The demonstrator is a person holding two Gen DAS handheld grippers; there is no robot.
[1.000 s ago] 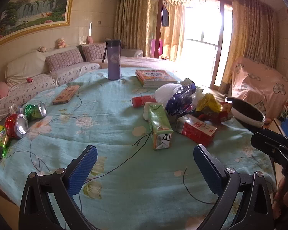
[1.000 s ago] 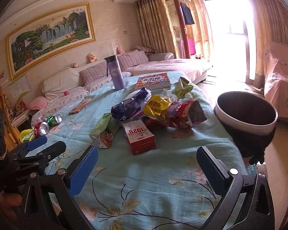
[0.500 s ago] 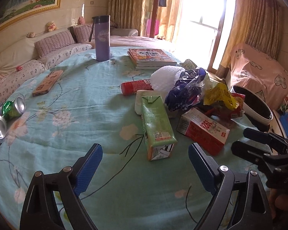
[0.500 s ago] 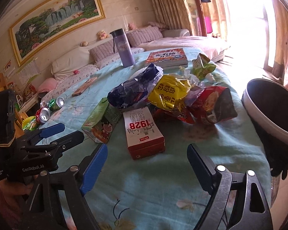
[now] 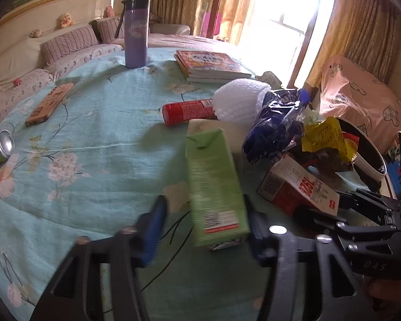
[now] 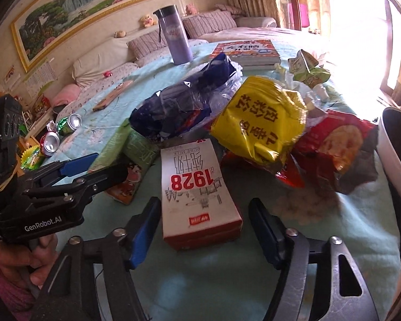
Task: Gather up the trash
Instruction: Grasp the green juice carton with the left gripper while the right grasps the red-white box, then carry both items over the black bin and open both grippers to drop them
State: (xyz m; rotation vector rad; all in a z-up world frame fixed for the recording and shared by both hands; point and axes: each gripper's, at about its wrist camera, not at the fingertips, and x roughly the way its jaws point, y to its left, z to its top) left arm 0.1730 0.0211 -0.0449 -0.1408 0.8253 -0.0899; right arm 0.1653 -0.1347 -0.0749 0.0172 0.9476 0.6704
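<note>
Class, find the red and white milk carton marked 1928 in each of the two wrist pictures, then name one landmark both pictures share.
Left wrist view: the red and white milk carton lies at lower right, right of the green carton.
Right wrist view: the same carton lies at lower centre, between the fingers of the right claw, whose jaws are closing.
Shared landmark: the purple bottle, upright at the table's far side.

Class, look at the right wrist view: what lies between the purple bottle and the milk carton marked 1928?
In the right wrist view, the crumpled dark blue plastic bag lies between the purple bottle and the 1928 milk carton, with some floral tablecloth bare behind the bag.
</note>
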